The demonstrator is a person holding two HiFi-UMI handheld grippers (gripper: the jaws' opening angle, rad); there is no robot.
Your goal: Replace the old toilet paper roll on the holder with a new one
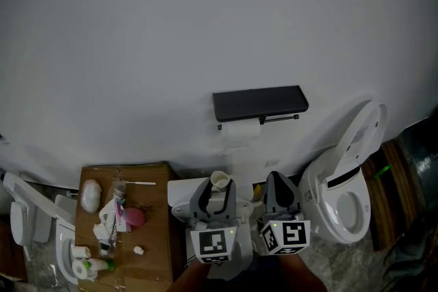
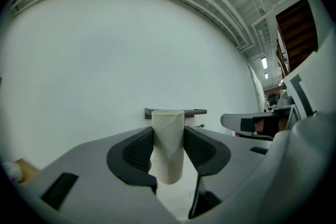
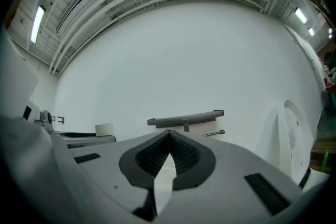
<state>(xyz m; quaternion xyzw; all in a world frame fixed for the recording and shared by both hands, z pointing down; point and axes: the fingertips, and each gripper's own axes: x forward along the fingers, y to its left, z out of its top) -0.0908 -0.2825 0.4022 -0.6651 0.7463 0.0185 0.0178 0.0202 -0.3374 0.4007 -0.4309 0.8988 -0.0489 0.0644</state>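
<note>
Left tongs (image 2: 168, 134): clamped on a bare cardboard tube (image 2: 168, 155). My ribbed pads press its two sides and it stands upright between them.
Why I hold it so: I take this for the spent roll, already off the holder. Gripping it at mid-height should keep it from tipping.
Right tongs (image 3: 169, 139): closed together with nothing between the pads. They sit level, just right of the left pair. I reckon I keep them free for the new roll.
Holder (image 1: 260, 104): a black shelf on the far wall, with a thin bar (image 1: 277, 119) under it whose free end is on the right. The bar looks bare, which fits the tube being in my grip.
New roll: I cannot pick it out for certain. The cluttered wooden table (image 1: 154, 243) at near left carries several white things, too small to name.
Head view alone: shows that table, and the toilet (image 1: 342, 188) with its lid up on the right. It also shows both tongs side by side, well short of the wall.
Left gripper view alone: shows the grip itself and the tube's spiral seam. The tube hides the middle of the holder.
Right gripper view alone: shows the closed jaws meeting at their tips, and the shelf and bar unblocked.
</note>
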